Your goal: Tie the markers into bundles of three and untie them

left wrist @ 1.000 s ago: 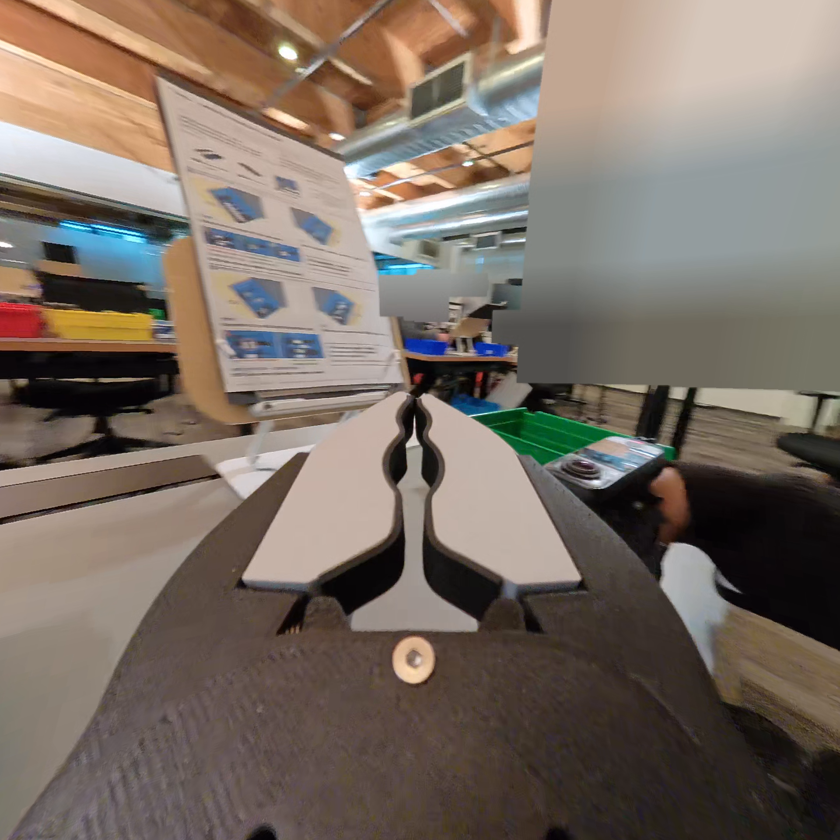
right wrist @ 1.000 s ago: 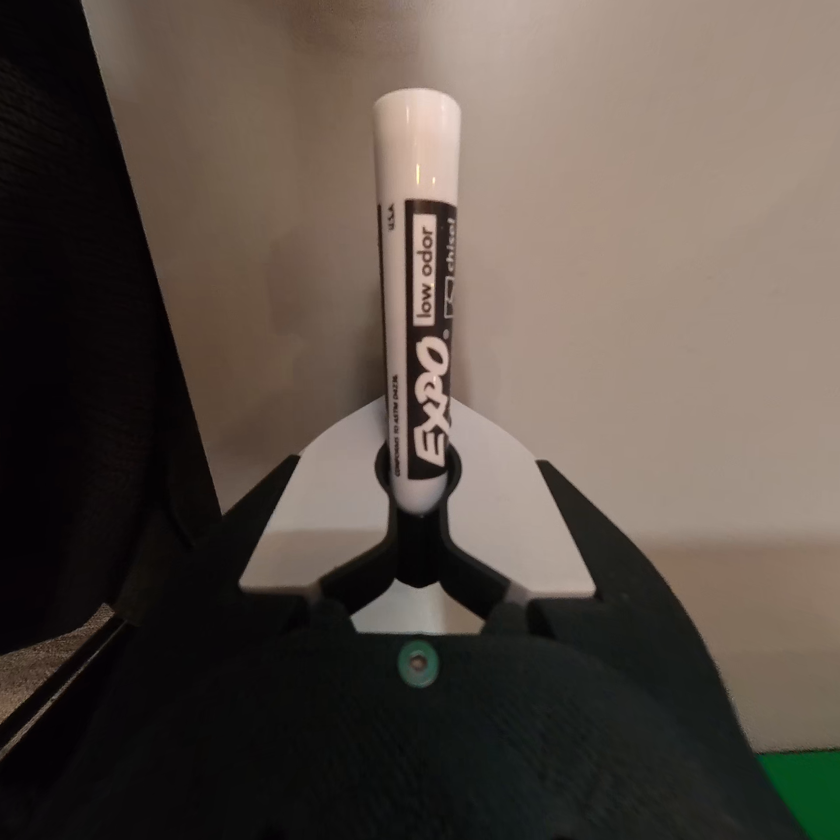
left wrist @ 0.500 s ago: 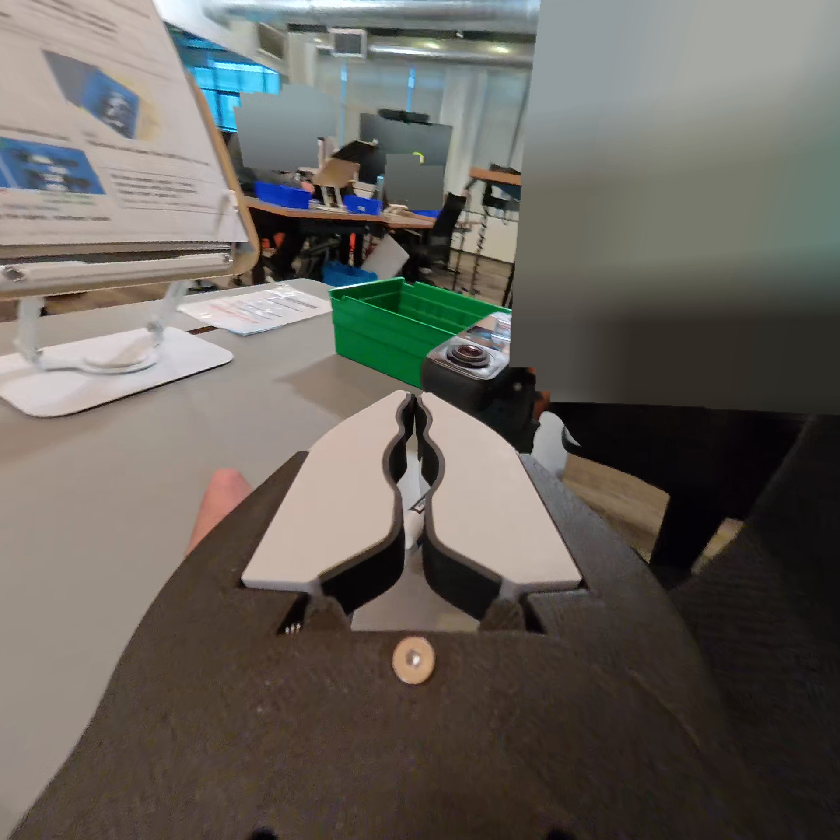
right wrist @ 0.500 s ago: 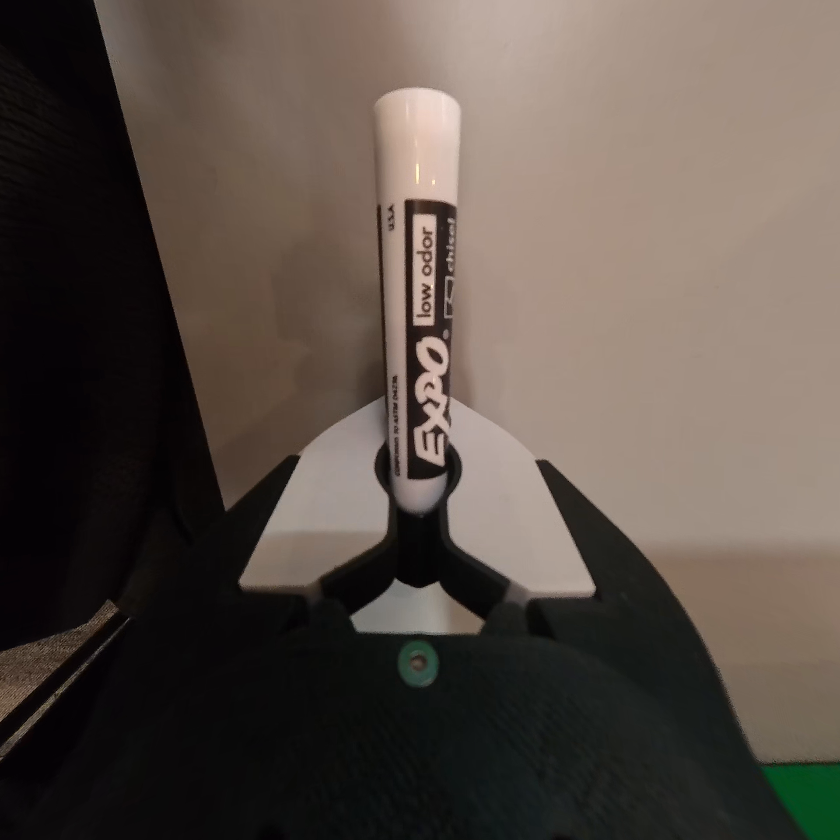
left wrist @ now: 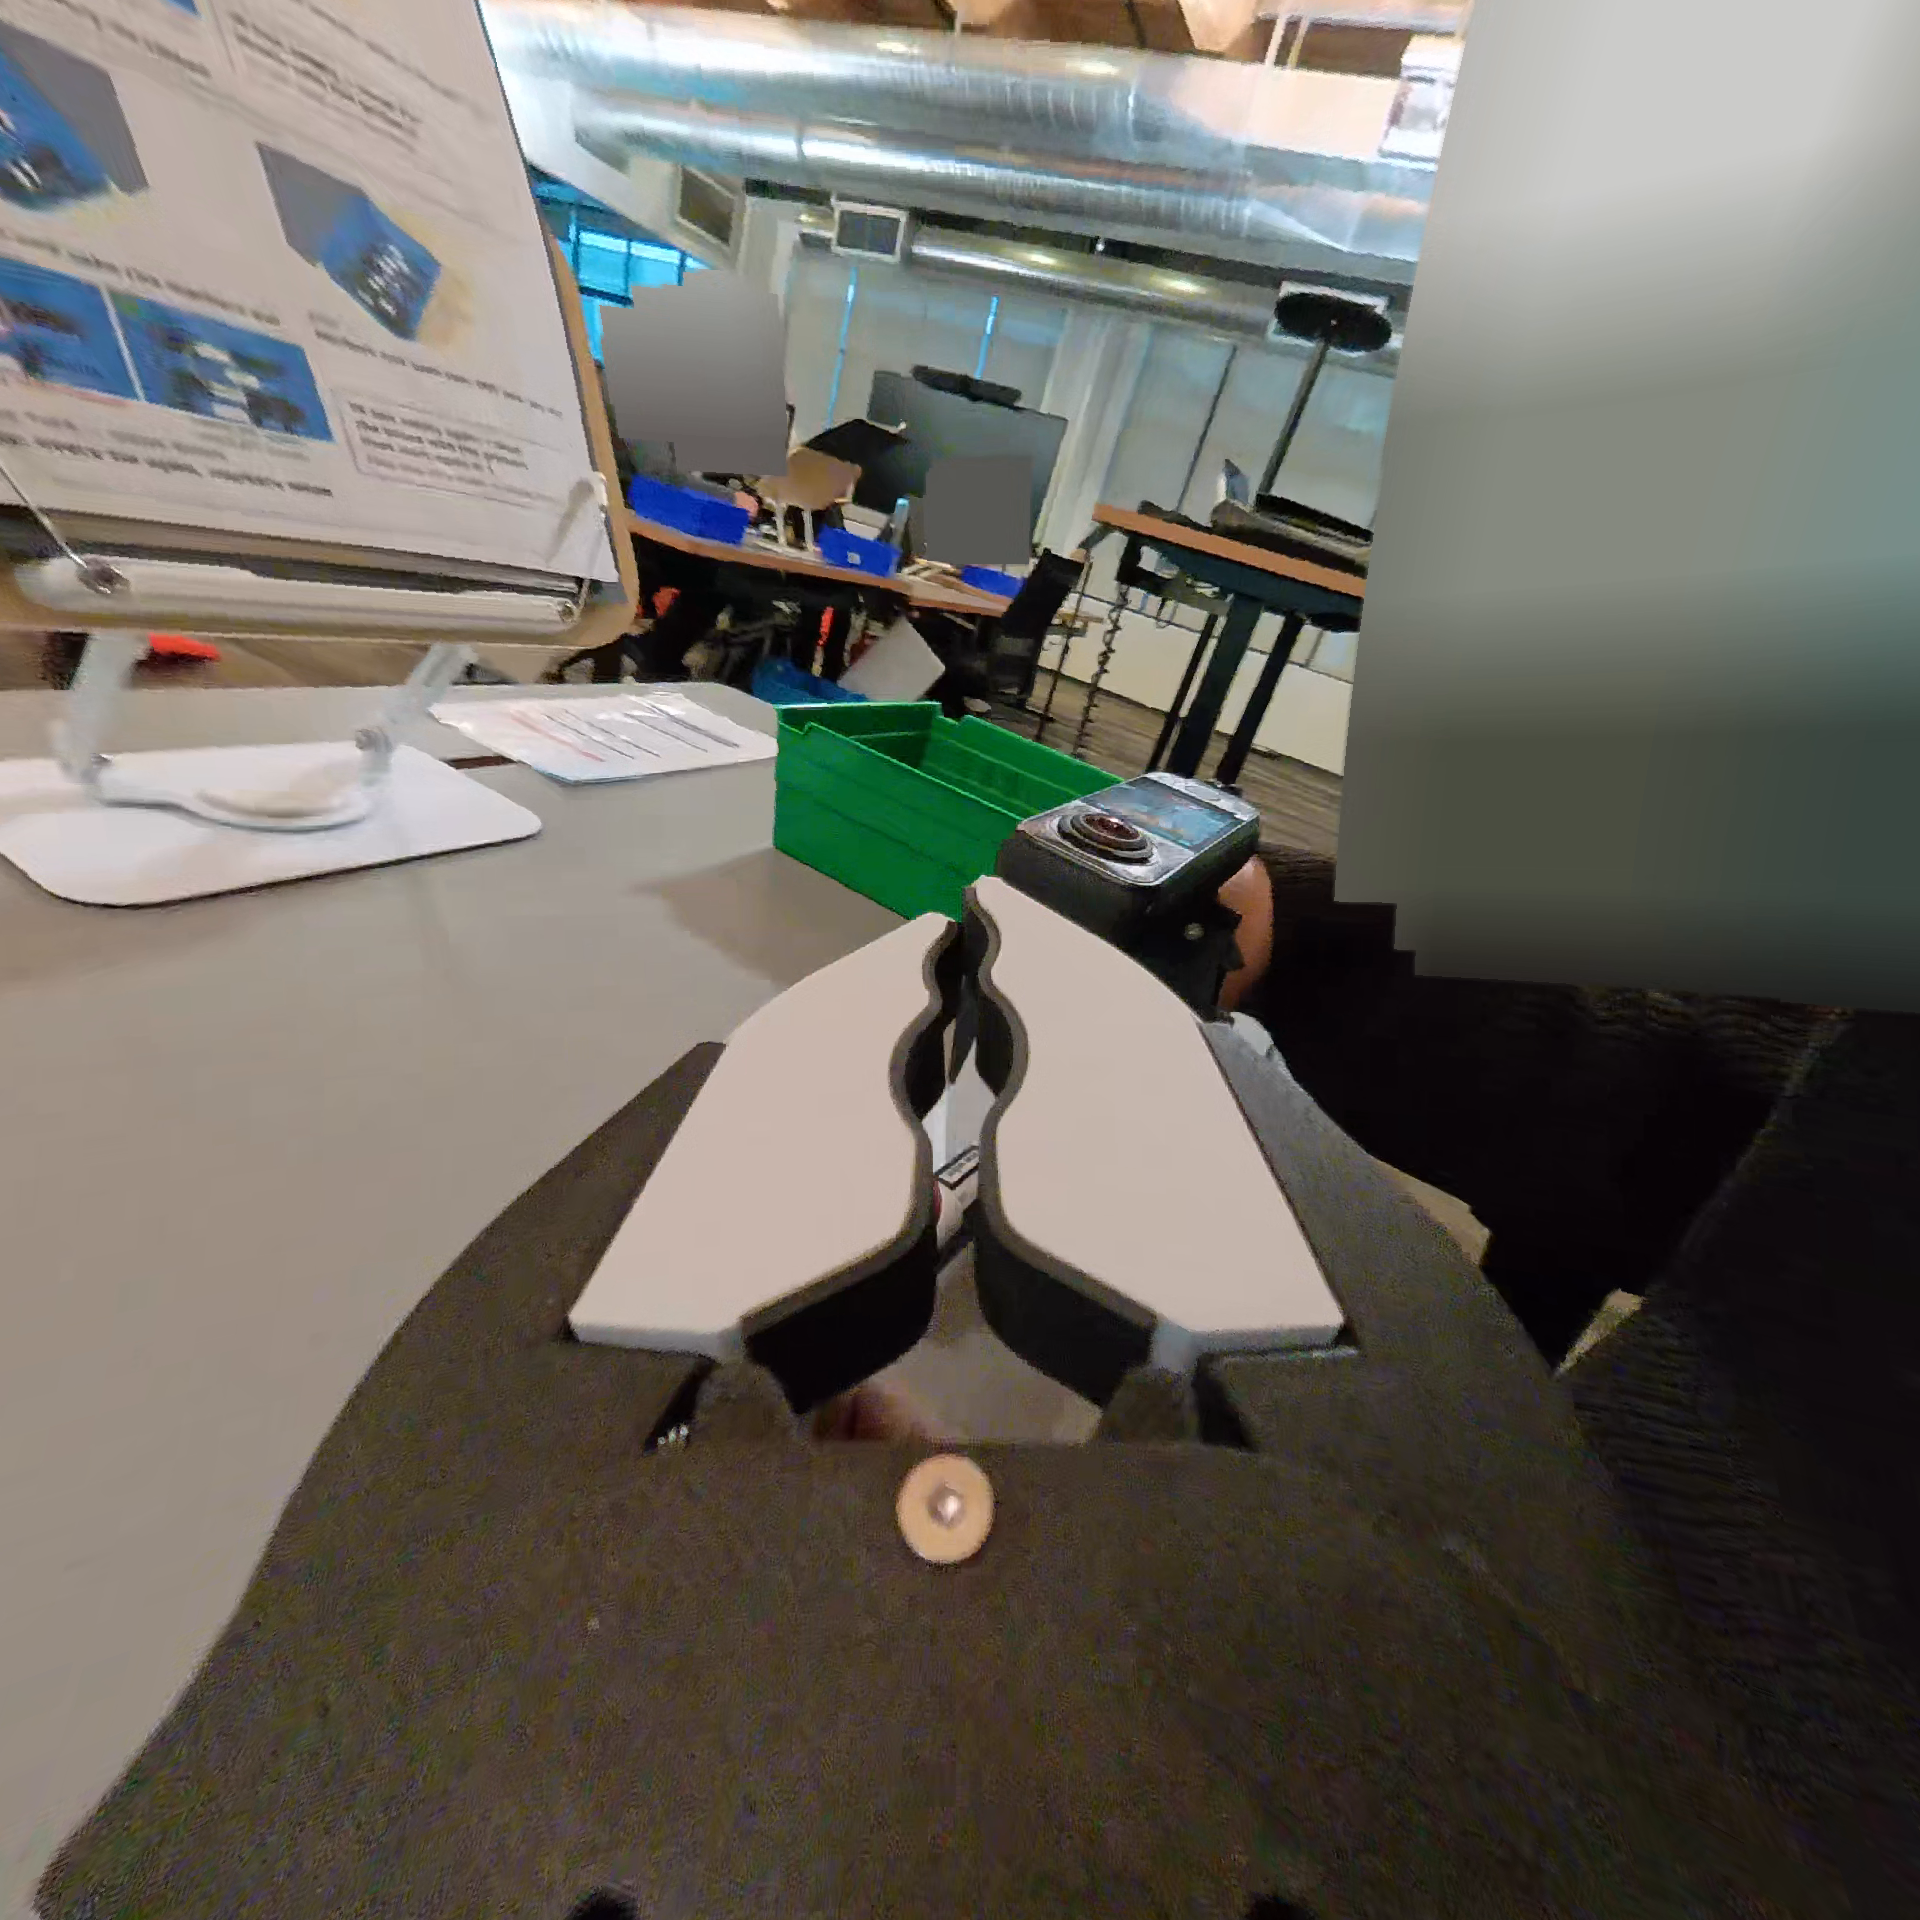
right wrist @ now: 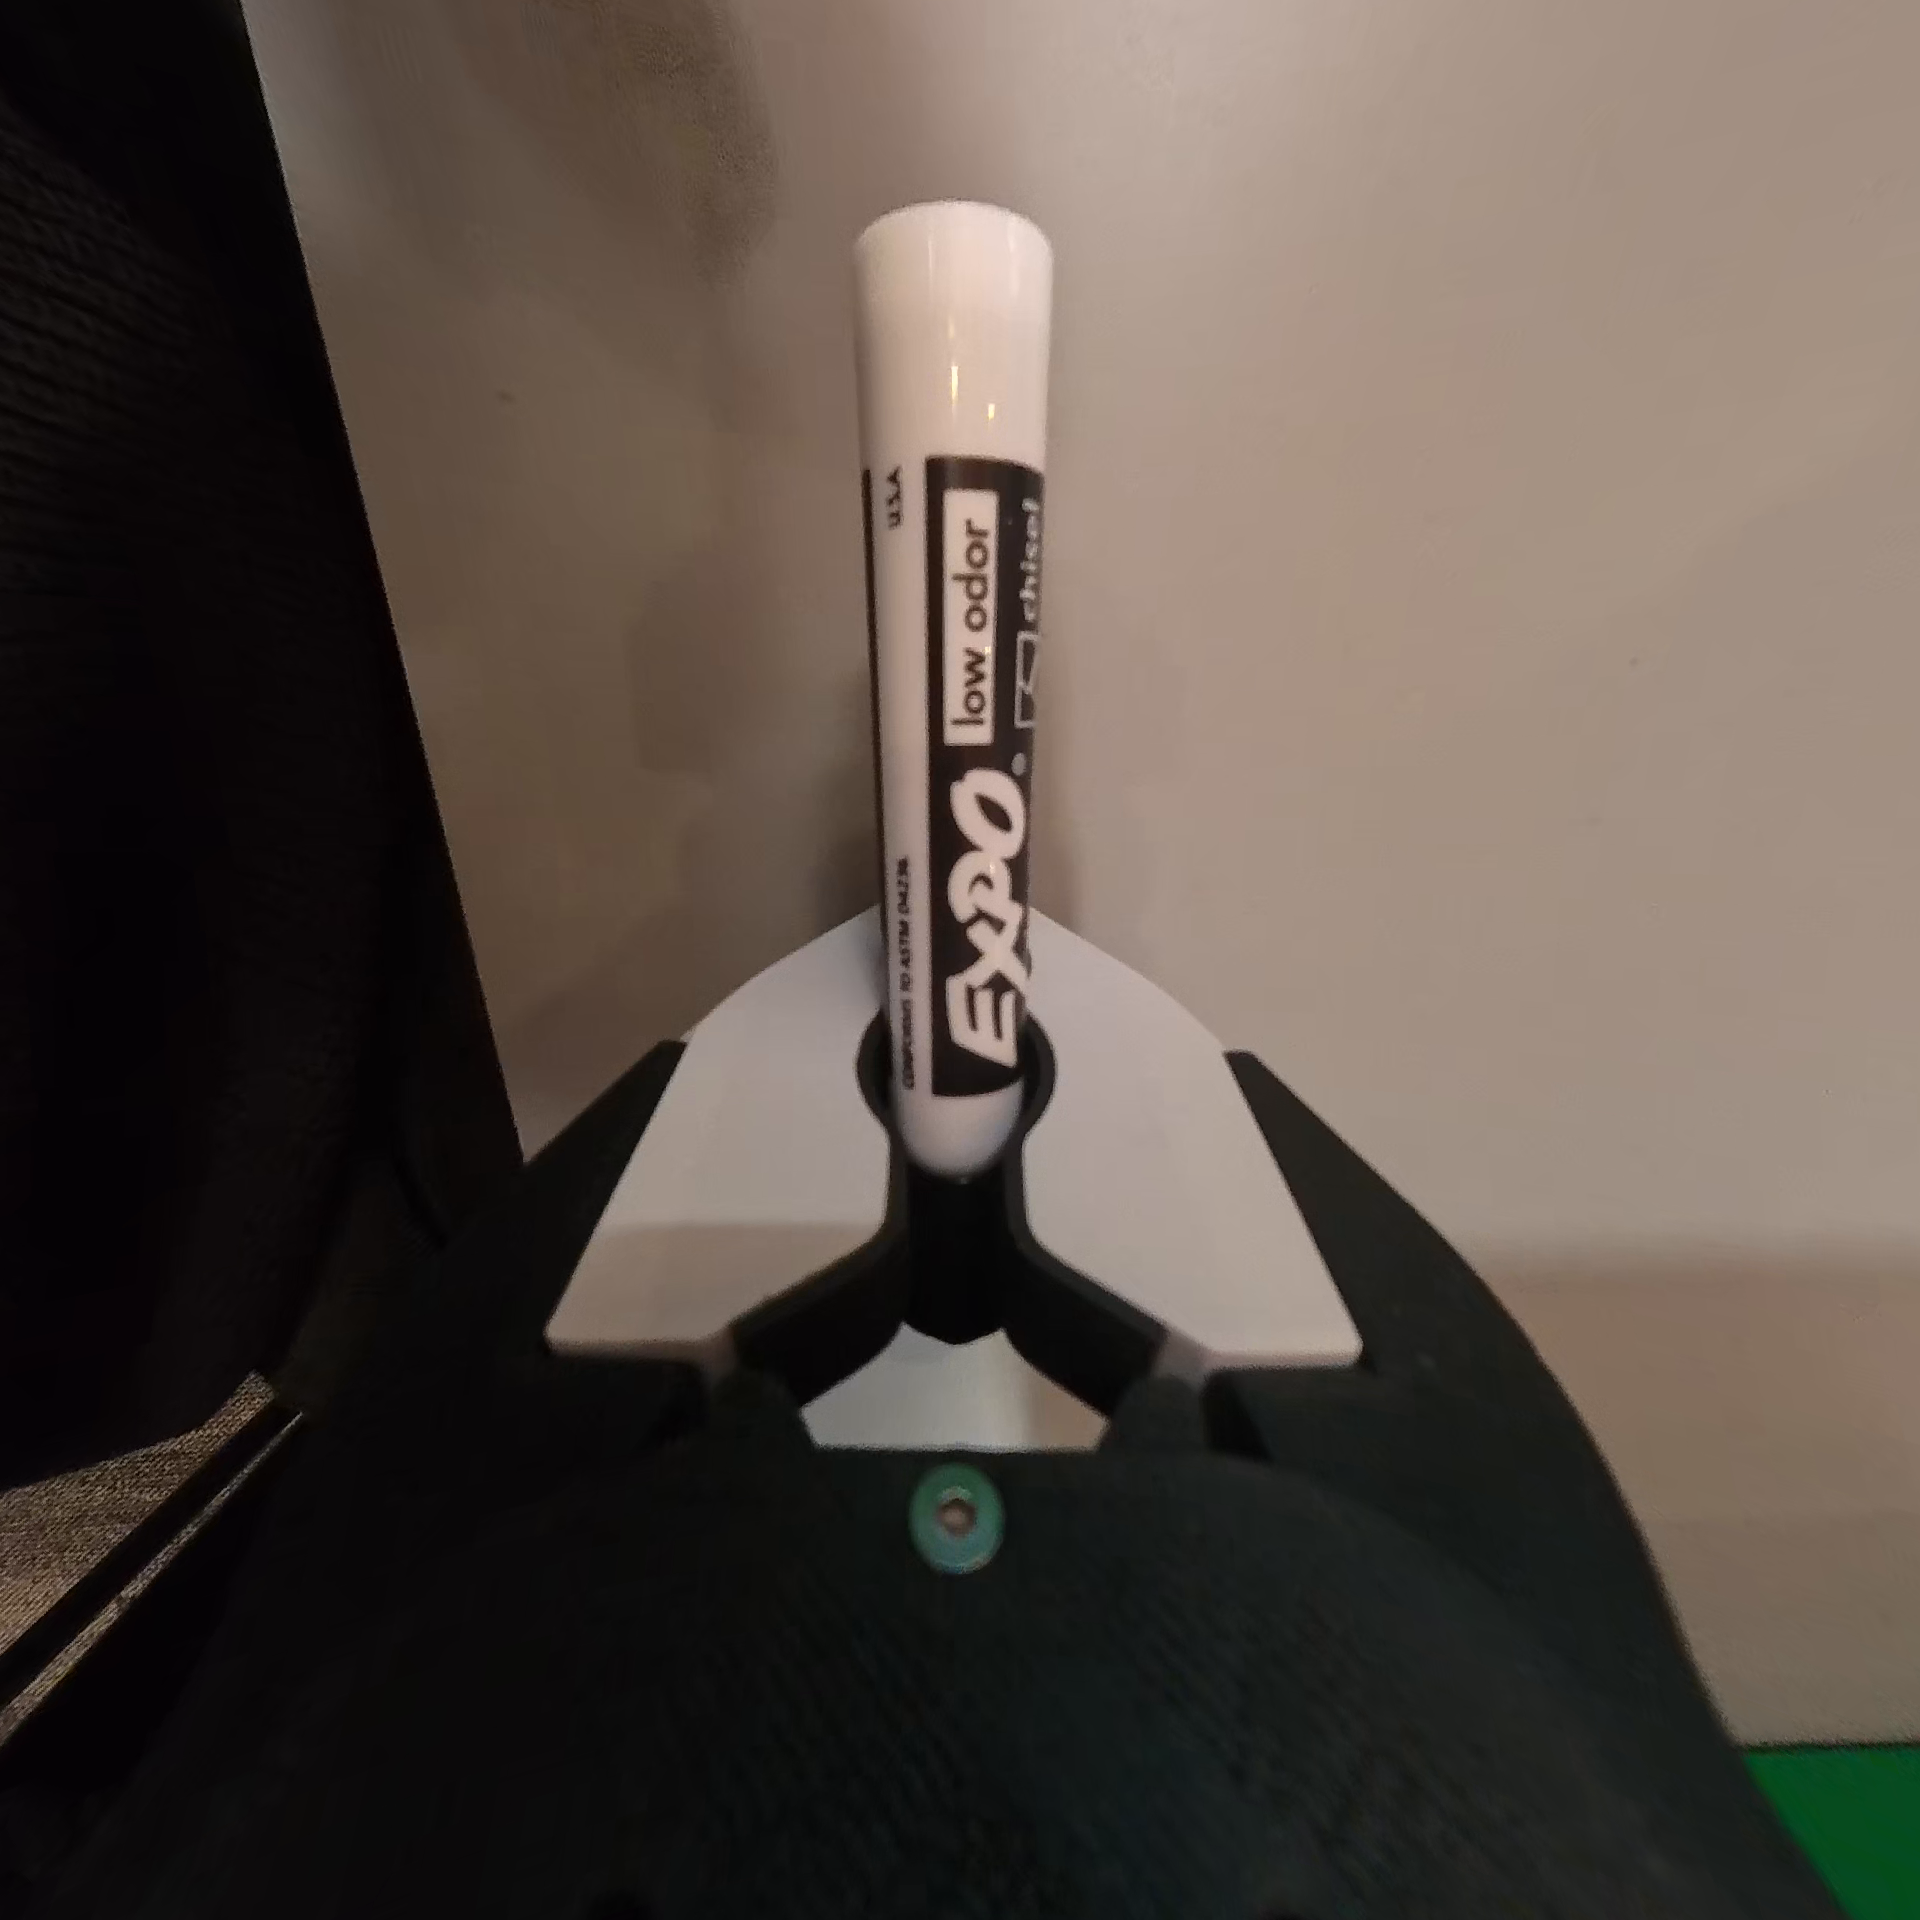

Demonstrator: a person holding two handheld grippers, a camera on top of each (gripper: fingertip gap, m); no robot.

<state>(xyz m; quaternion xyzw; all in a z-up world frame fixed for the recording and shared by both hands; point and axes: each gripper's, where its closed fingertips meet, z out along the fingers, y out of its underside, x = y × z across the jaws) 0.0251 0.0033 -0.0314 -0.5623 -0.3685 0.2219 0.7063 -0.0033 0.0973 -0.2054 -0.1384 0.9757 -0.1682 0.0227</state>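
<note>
Since the earlier frame the left claw (left wrist: pixel 961 914), pressed together and empty, tilted up slightly. Right claw (right wrist: pixel 956 1049) pinches the white marker (right wrist: pixel 951 582) at mid-frame near its lower end; such a low grip could let it pivot or slip.

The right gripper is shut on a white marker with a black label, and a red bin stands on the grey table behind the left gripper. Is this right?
One thing is wrong: the bin is green, as the left wrist view shows. The right gripper is indeed shut on the white marker.
</note>
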